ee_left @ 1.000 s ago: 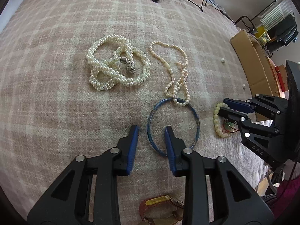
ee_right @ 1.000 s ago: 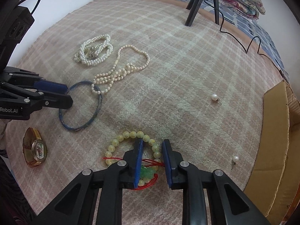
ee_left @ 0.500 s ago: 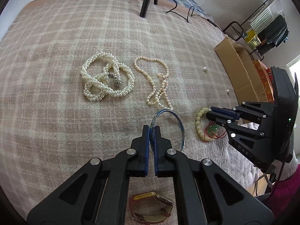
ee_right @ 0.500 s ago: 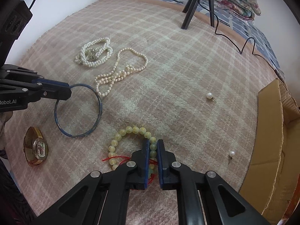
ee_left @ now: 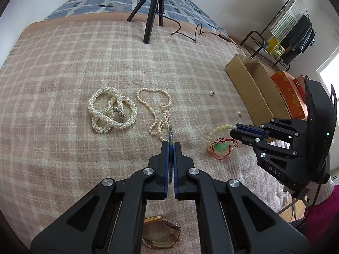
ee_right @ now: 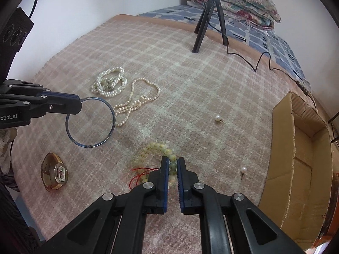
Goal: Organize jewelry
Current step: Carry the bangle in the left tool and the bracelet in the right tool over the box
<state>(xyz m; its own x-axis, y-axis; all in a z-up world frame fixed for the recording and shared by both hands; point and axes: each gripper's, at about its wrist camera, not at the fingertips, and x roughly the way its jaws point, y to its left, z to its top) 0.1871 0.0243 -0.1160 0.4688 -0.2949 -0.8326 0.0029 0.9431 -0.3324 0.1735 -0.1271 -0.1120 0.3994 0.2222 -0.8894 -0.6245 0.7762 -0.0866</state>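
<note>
I have both pieces pinched and raised off the blanket (ee_right: 190, 67): my left gripper (ee_left: 171, 146) is clamped on the blue bangle (ee_right: 91, 122), my right gripper (ee_right: 172, 163) on the bead bracelet (ee_right: 154, 148). Next I judge a carry toward the cardboard box (ee_right: 300, 148). The bangle hangs beyond the left fingertips, edge-on along them; the bracelet droops below the right fingertips.

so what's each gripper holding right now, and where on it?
Left gripper is shut on the blue bangle, pinching its rim at one edge. Right gripper is shut on the pale bead bracelet, clamped across the bead strand on its near side.
</note>
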